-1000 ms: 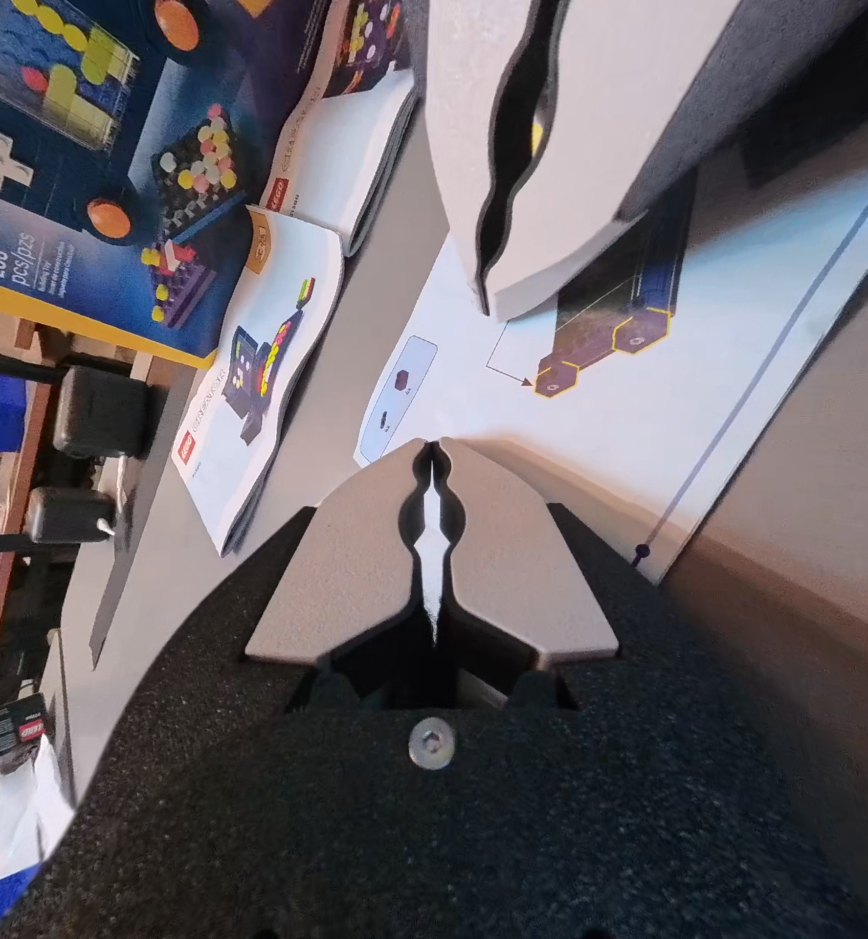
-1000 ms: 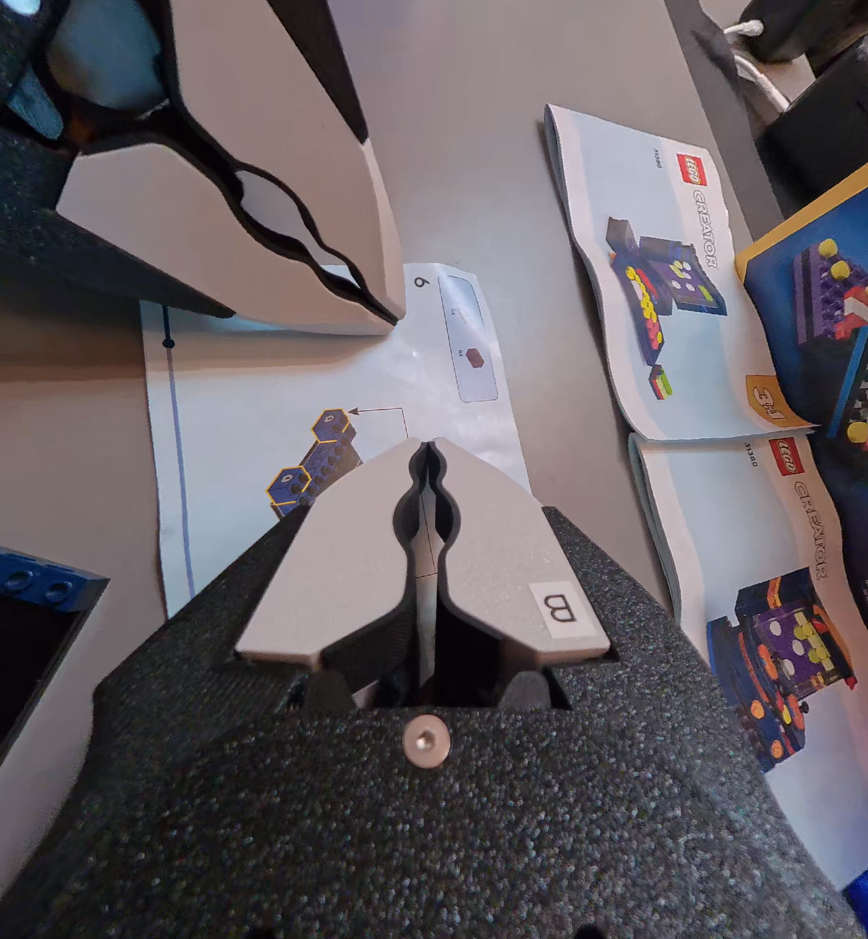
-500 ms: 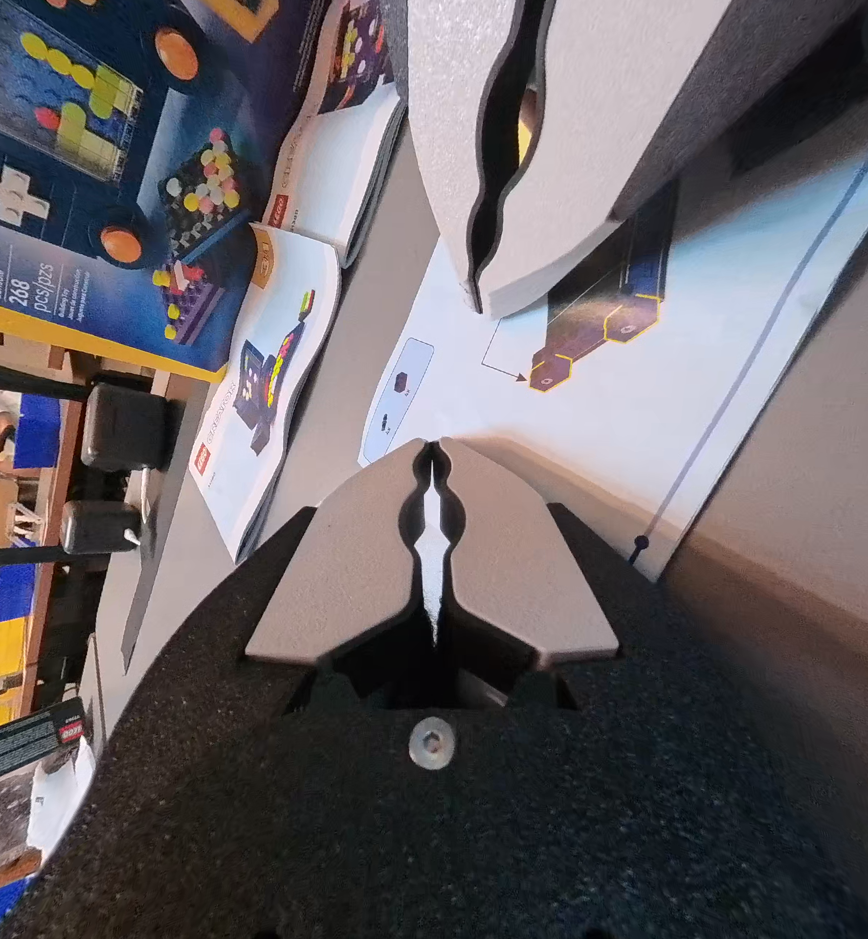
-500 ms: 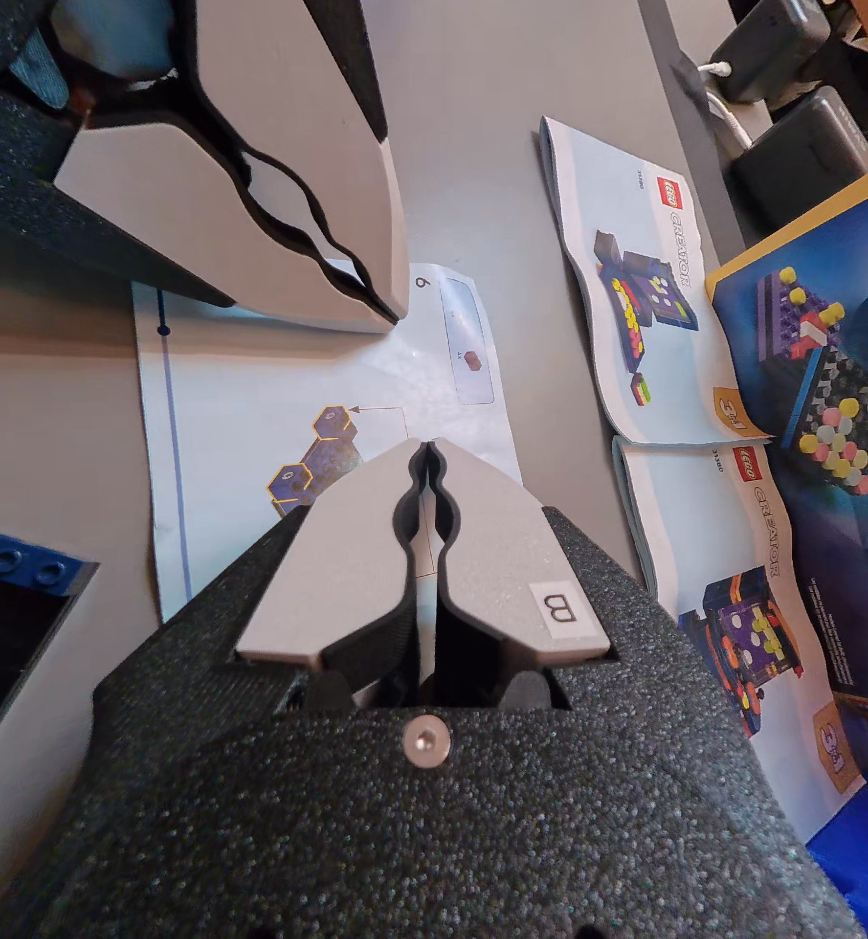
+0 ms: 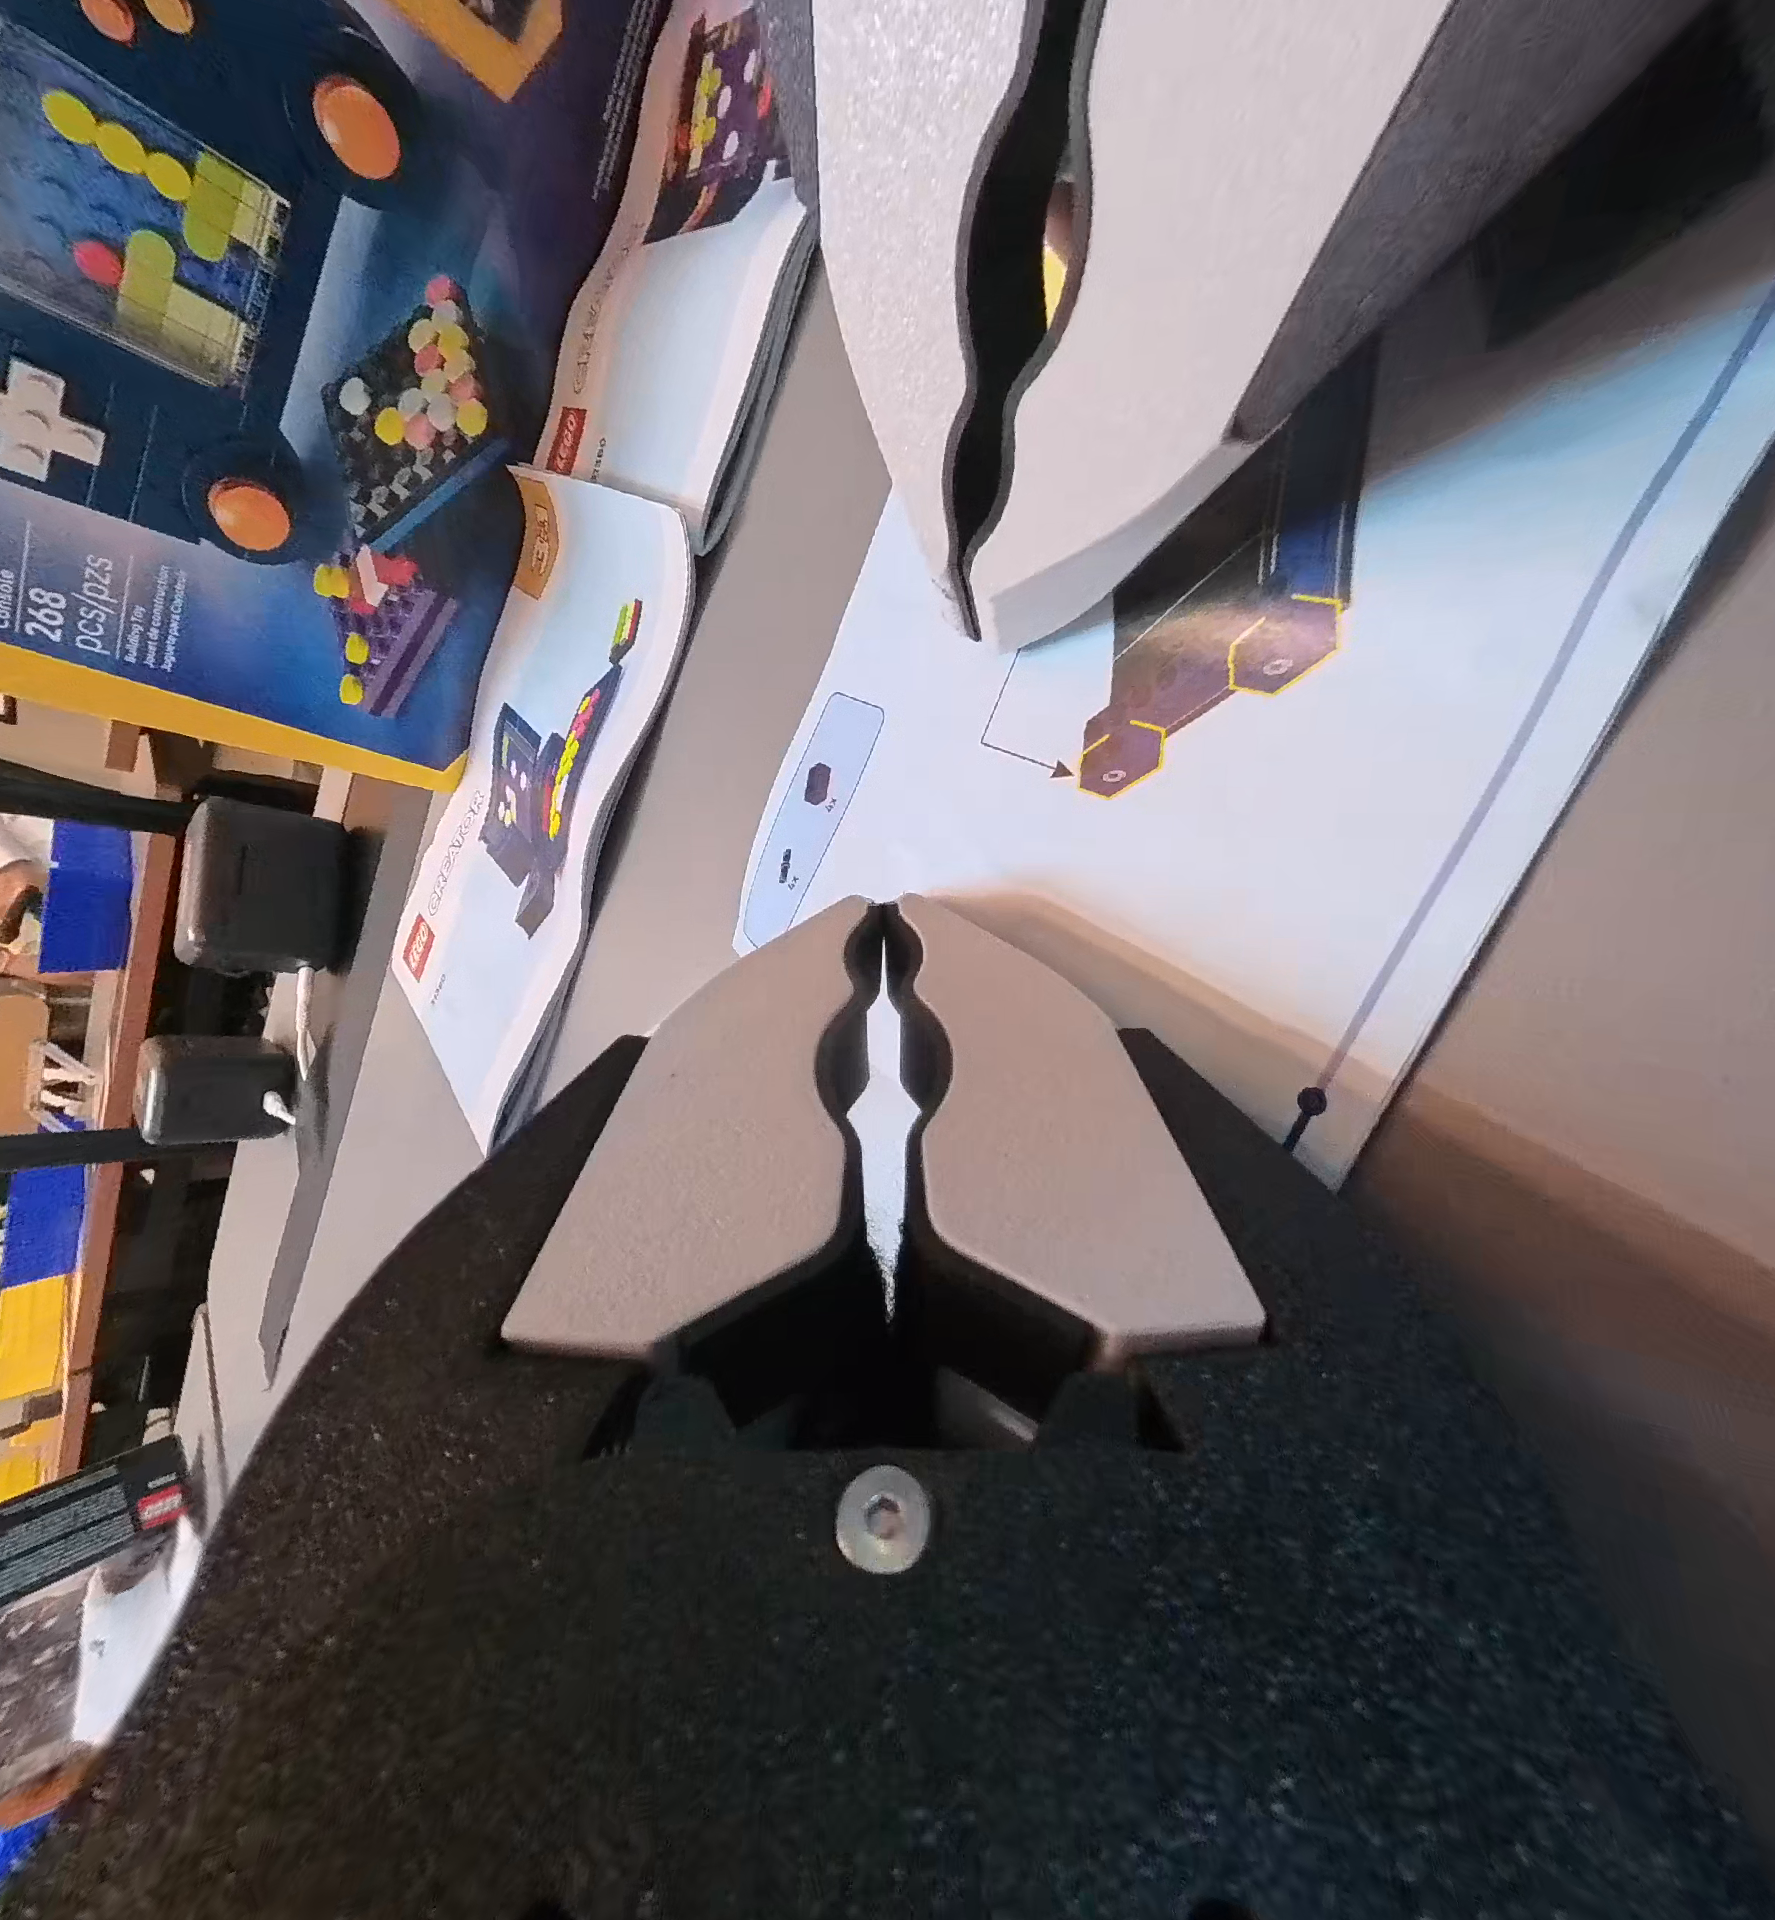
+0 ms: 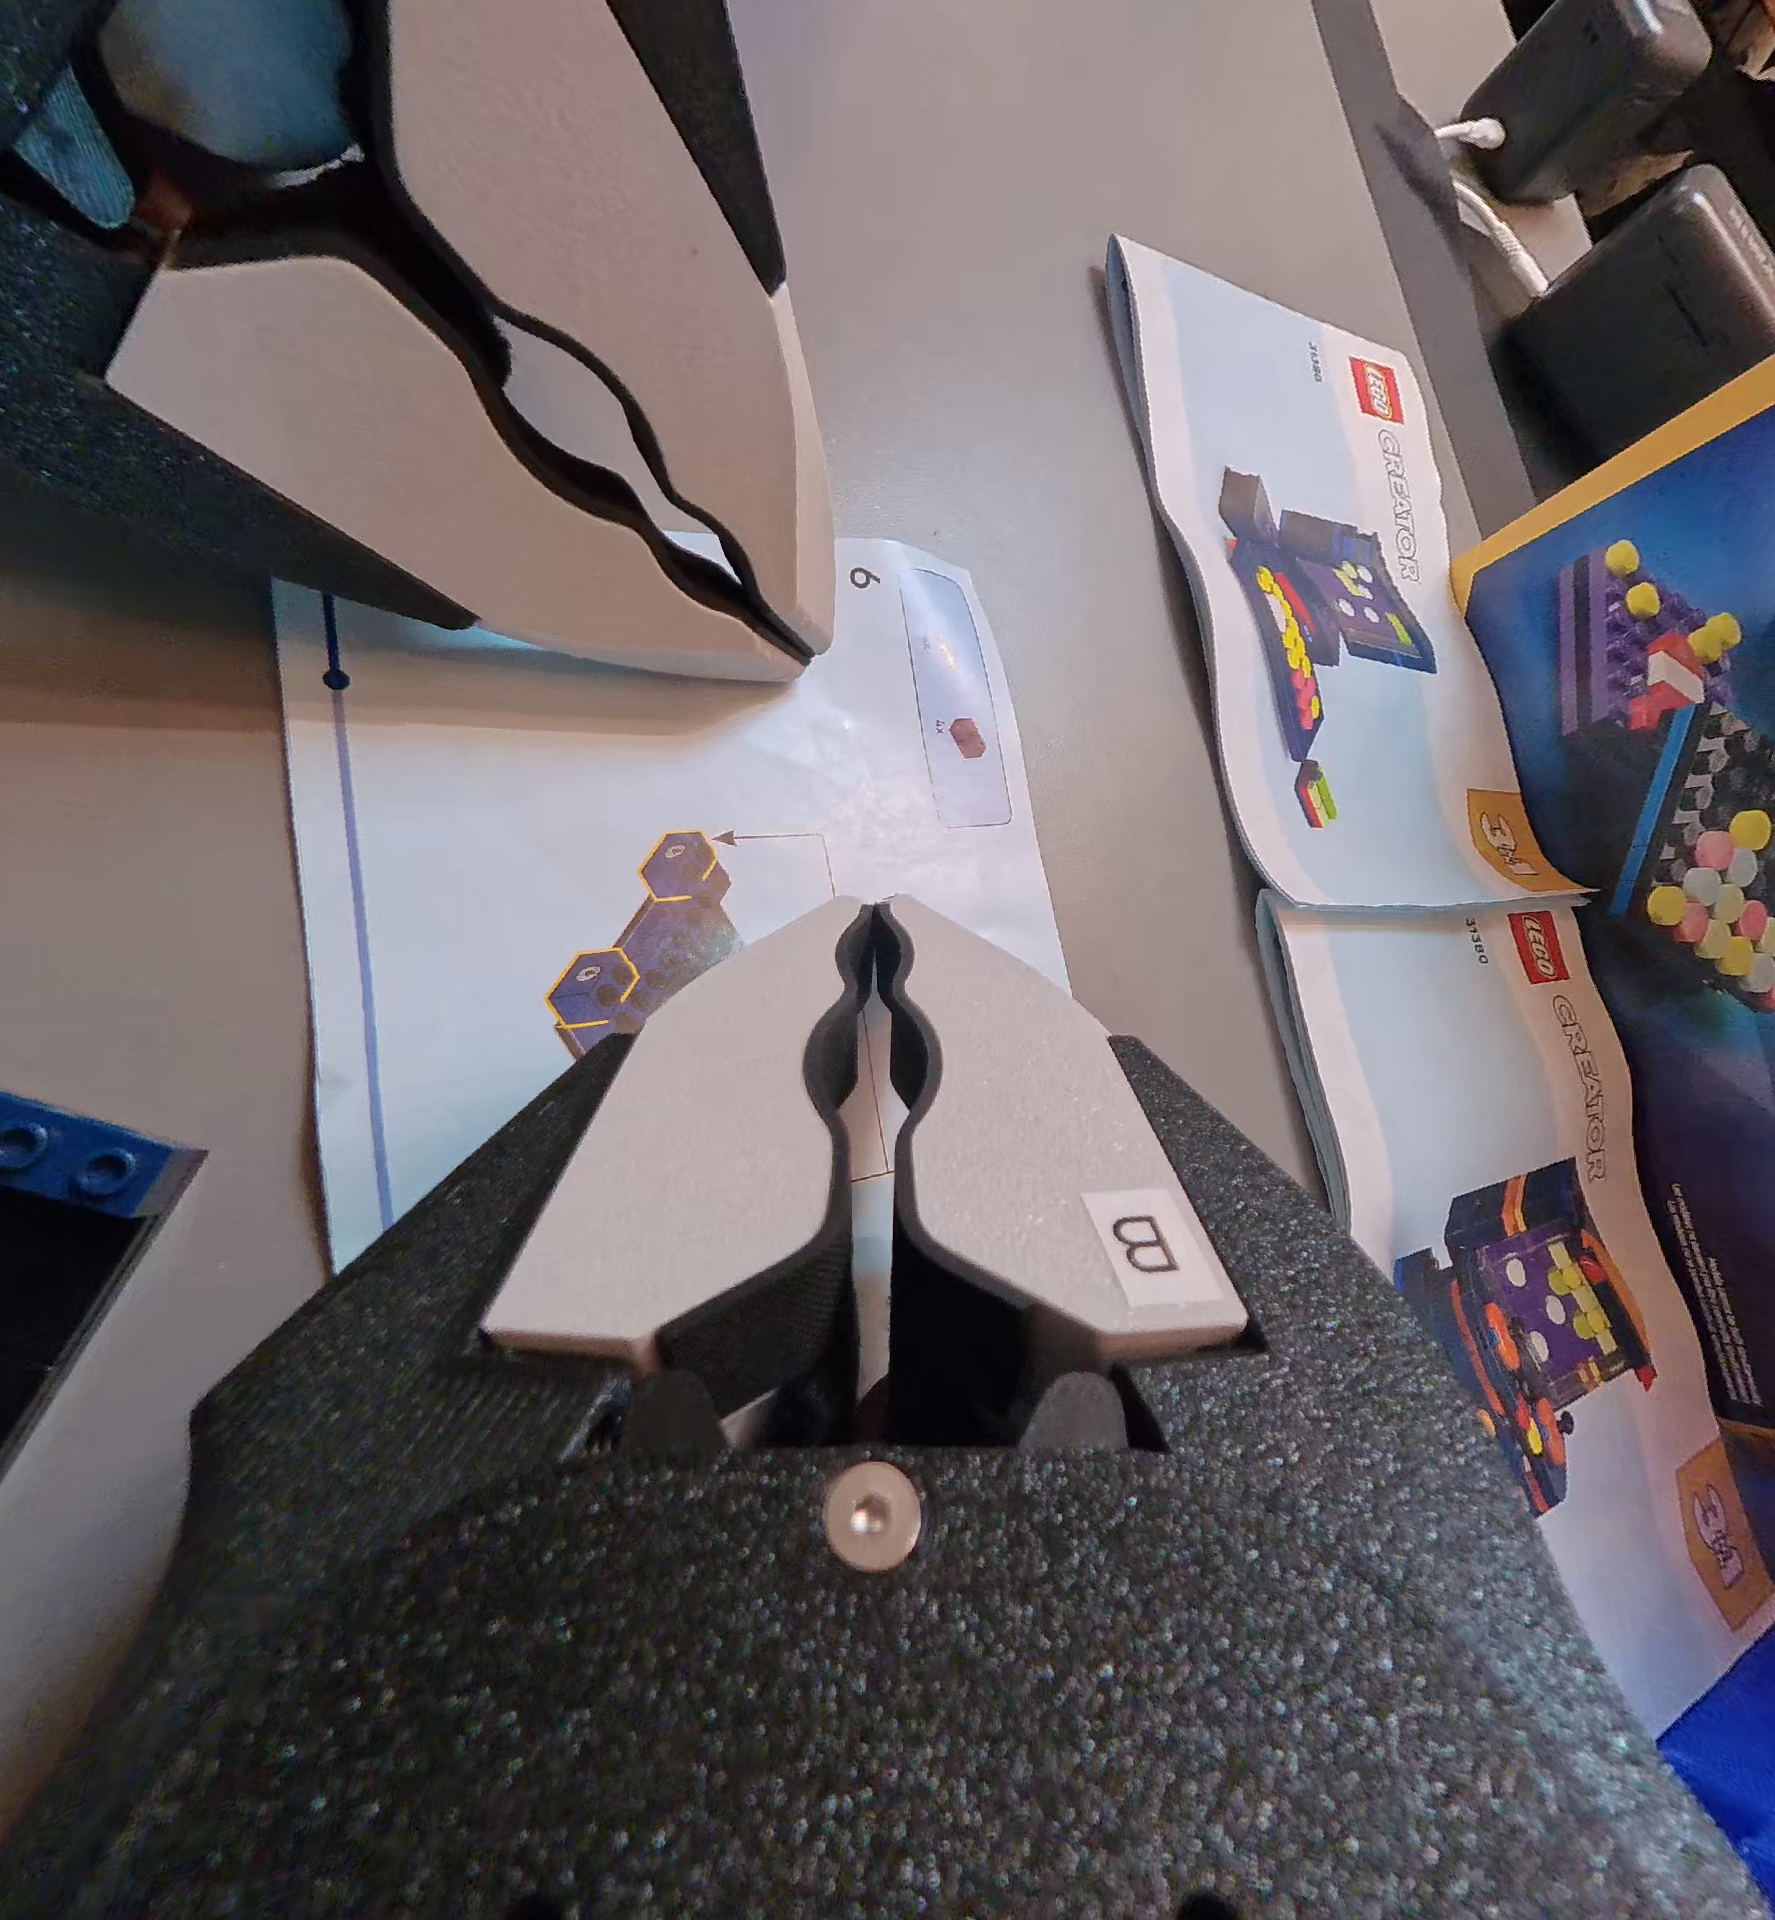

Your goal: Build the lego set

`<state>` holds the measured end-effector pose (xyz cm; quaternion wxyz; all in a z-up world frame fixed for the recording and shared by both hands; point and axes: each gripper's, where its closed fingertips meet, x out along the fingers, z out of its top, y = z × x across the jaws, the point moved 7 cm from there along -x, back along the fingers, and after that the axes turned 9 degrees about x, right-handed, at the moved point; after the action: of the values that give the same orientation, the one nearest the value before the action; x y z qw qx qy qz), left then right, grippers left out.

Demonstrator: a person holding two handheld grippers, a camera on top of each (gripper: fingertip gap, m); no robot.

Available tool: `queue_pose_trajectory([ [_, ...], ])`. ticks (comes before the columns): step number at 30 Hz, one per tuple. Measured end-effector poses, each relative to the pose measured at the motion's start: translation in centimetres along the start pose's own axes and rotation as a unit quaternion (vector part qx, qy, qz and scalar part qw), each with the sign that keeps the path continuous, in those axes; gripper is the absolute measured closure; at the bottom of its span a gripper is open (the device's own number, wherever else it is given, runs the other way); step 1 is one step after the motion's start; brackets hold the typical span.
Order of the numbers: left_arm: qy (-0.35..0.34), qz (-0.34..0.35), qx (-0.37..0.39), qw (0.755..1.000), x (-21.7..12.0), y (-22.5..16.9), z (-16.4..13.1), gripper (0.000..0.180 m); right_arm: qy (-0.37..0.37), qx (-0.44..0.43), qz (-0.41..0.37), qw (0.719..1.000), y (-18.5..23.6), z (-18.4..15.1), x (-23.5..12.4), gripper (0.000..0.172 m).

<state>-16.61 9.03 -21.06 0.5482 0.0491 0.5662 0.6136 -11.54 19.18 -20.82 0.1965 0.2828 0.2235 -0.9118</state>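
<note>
Both grippers hang low over a loose instruction sheet (image 6: 571, 790) on the grey table (image 6: 1018, 208). The left gripper (image 5: 881, 912) has its jaws clenched tip to tip on nothing, and so does the right gripper (image 6: 875, 912). No brick is in either grasp. Two instruction booklets (image 6: 1309, 582) lie beside the sheet, next to the blue toy box (image 5: 135, 436). A blue studded piece (image 6: 41, 1164) is cut off at the right view's edge. The sheet's diagram is partly hidden by the fingers (image 6: 717, 1122).
</note>
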Motion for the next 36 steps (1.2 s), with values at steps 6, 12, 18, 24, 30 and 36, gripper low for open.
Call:
queue_pose_trajectory([
  [6, -0.001, 0.004, 0.009, 1.000, 0.0, 0.0, 0.0, 0.180, 0.000, 0.005, 0.006, 1.000, -0.1, 0.0, 0.0, 0.172],
  [12, -0.072, -0.025, -0.016, 0.997, -0.8, 0.1, 1.1, 0.170, 0.001, 0.012, 0.014, 1.000, -0.2, 0.0, 0.1, 0.172],
  [18, -0.208, -0.109, -0.125, 0.964, -9.8, 4.4, 2.5, 0.148, -0.001, -0.002, 0.003, 1.000, -0.1, 0.0, 0.0, 0.172],
  [24, -0.021, -0.107, -0.119, 0.987, -18.8, 13.9, -12.6, 0.154, -0.001, 0.000, 0.005, 1.000, -0.1, 0.0, 0.0, 0.172],
  [30, 0.158, -0.252, -0.090, 0.950, -15.5, 14.1, -27.4, 0.165, -0.002, -0.004, 0.004, 1.000, -0.1, 0.0, -0.1, 0.172],
  [36, 0.254, -0.332, -0.064, 0.906, -12.6, 12.4, -30.5, 0.162, -0.002, -0.004, 0.005, 1.000, -0.1, -0.1, -0.1, 0.172],
])
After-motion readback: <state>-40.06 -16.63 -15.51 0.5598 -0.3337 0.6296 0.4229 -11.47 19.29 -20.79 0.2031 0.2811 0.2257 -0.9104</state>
